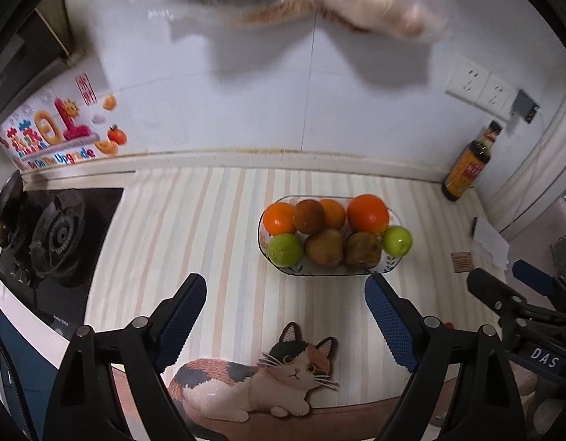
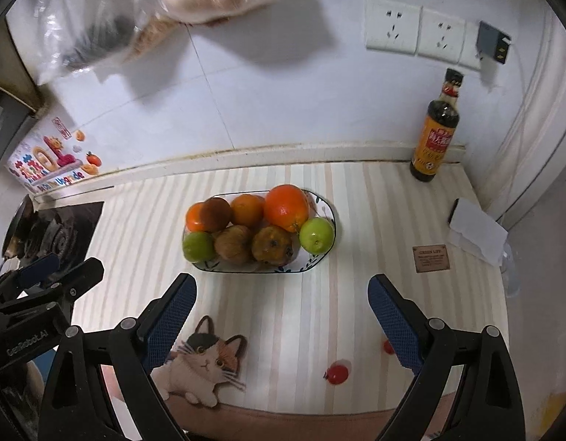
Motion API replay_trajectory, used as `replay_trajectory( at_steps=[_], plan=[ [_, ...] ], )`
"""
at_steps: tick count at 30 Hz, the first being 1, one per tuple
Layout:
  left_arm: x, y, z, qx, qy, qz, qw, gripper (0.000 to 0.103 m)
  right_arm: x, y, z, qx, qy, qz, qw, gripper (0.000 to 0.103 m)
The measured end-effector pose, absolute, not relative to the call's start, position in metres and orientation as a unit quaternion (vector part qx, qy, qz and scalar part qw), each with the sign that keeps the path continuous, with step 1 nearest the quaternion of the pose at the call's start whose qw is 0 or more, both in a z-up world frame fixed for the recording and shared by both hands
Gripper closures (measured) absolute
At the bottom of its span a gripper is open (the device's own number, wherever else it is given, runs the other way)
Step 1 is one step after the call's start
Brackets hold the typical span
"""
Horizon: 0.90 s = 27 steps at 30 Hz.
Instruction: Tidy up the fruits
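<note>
Place: a home kitchen.
Signs: gas hob [image 1: 51,235] set into the counter, sauce bottle [image 2: 435,136] by the wall, wall sockets [image 2: 415,31], striped mat [image 2: 301,305].

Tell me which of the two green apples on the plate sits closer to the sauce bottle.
The green apple at the plate's right end, beside the big orange. The other green apple sits at the left end, farther from the sauce bottle.
</note>
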<state>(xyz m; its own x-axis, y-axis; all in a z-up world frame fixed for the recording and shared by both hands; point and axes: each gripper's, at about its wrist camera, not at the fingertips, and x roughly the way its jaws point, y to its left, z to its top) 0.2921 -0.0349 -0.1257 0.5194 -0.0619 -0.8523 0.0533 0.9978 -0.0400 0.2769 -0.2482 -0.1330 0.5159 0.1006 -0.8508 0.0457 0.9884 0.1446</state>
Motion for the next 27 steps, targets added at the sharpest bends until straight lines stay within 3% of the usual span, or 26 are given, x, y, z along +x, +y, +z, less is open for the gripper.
replay_trajectory(
  at_steps=[27],
  plan=[
    [0.199, -0.006, -0.072, 0.013, 0.423, -0.047, 0.905, 0.015, 0.160, -0.217, -0.058, 0.069, 0.420, -0.021, 0.905, 0.006]
  ],
)
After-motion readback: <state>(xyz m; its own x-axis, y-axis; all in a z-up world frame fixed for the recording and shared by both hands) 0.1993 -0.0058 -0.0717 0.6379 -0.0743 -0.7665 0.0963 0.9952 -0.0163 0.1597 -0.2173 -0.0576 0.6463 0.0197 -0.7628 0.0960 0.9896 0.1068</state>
